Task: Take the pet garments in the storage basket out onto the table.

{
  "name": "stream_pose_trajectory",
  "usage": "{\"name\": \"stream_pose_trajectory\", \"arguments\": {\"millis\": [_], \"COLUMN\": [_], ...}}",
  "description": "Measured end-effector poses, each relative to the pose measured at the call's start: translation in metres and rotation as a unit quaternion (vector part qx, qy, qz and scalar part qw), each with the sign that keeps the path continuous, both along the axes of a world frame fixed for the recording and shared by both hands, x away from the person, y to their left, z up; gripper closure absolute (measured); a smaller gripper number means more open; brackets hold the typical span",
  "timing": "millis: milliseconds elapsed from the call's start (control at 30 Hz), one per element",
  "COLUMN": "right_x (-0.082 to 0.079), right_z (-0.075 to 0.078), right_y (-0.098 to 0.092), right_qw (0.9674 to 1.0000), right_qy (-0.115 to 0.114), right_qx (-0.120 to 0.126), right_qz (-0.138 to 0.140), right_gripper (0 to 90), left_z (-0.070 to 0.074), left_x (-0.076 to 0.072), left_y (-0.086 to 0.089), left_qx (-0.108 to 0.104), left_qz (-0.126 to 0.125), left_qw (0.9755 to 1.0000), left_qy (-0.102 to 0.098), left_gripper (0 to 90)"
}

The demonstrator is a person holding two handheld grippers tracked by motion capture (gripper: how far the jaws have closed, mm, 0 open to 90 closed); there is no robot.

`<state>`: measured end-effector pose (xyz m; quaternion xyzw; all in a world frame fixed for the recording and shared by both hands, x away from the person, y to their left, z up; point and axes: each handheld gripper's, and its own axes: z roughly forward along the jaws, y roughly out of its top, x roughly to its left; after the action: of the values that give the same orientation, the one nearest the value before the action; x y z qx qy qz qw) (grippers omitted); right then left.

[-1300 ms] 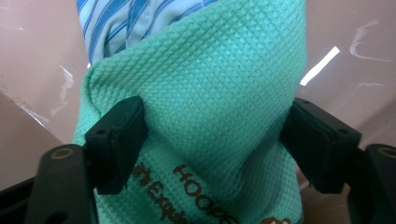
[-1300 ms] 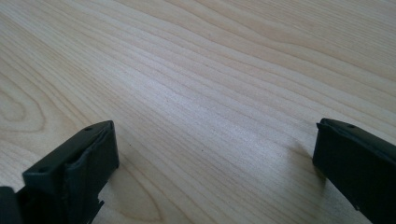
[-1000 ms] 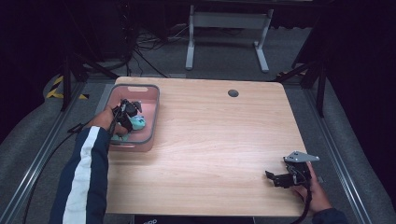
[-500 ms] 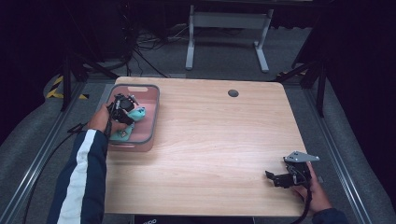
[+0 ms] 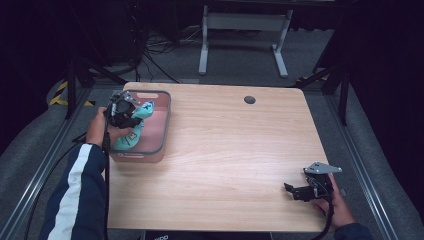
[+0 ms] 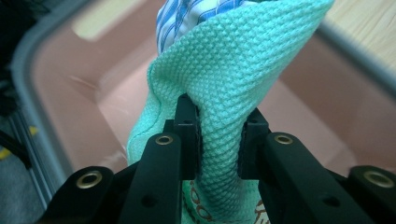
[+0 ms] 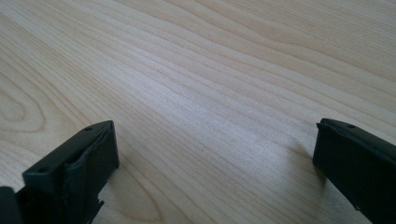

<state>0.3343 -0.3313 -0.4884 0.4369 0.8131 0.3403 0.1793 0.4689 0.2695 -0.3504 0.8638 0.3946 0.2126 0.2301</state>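
L claw (image 6: 218, 140) w/ teal cloth (image 6: 233, 74), print unreadable?

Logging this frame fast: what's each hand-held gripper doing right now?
Left hand-held gripper: closed on the green cloth over the pink bin.
Right hand-held gripper: open, empty, on the table.

a bunched teal waffle cloth (image 6: 219, 84) hangs above the pink bin (image 5: 159, 131).

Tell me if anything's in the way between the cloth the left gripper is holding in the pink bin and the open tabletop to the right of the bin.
Only the pink bin's own right wall: the teal cloth, pinched by the left gripper, has to clear it. Beyond the wall, the wooden table looks bare up to the right gripper at the near right corner.
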Motion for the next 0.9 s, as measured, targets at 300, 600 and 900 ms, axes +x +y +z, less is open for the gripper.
{"name": "stream_pose_trajectory", "arguments": {"millis": [300, 600, 900], "right_x": [0.0, 0.001, 0.001], "right_z": [0.0, 0.0, 0.0], "right_y": [0.0, 0.0, 0.0], "right_qw": [1.0, 1.0, 1.0], "right_qy": [0.0, 0.001, 0.001], "right_qx": [0.0, 0.0, -0.001], "right_qz": [0.0, 0.001, 0.001], "right_gripper": [0.5, 0.5, 0.5], "left_z": [0.032, 0.059, 0.081], "left_x": [-0.024, -0.043, -0.051], "left_y": [-0.002, -0.022, -0.046], "left_qx": [-0.041, -0.041, -0.057], "left_qz": [-0.027, -0.065, -0.11], "left_qw": [0.9975, 0.9937, 0.9878], "left_qy": [-0.05, -0.082, -0.094], "left_gripper": [75.4, 75.4, 75.4]}}
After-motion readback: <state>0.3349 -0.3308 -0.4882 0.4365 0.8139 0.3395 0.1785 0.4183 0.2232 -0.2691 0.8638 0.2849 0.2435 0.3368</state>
